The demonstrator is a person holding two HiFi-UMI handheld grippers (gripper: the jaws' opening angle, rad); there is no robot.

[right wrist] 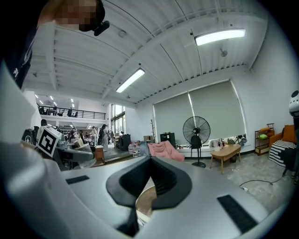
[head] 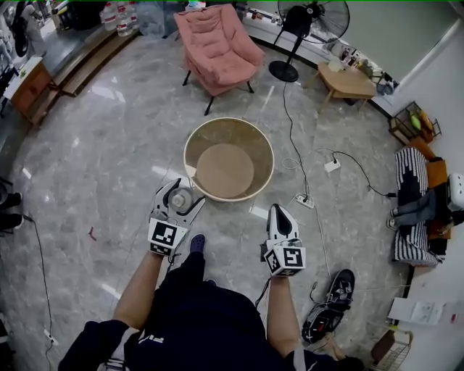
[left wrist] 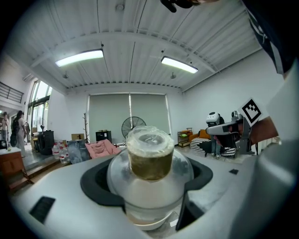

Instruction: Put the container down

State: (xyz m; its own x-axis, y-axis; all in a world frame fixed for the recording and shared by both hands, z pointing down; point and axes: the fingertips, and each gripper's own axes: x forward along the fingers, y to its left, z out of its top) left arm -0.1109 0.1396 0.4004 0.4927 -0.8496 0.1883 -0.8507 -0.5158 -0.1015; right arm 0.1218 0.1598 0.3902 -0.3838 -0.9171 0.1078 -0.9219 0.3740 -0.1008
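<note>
The left gripper [head: 178, 200] is held out in front of the person's body, above the grey marble floor [head: 109, 159]. Its dark pads [left wrist: 96, 183] are closed against both sides of the clear, round-bodied plastic container [left wrist: 149, 161], which sits between the jaws. The container holds a brownish layer below its film-covered cap. Its long axis stands roughly upright, with the cap end up and the wide base down. In the head view it shows nearly end-on as a grey disc. The container is in the air and rests on no surface. In the head view it appears just beside the near-left rim of the round light-wood table with a cream edge [head: 190, 168].

The right gripper [head: 279, 213] is held level with the left one, near the table's near-right rim and well apart from the container. Its jaws are pressed together with nothing between them.

Beyond the table stand a pink padded armchair [head: 217, 43], a black pedestal fan [head: 308, 22] and a low wooden side table [head: 348, 81].
</note>
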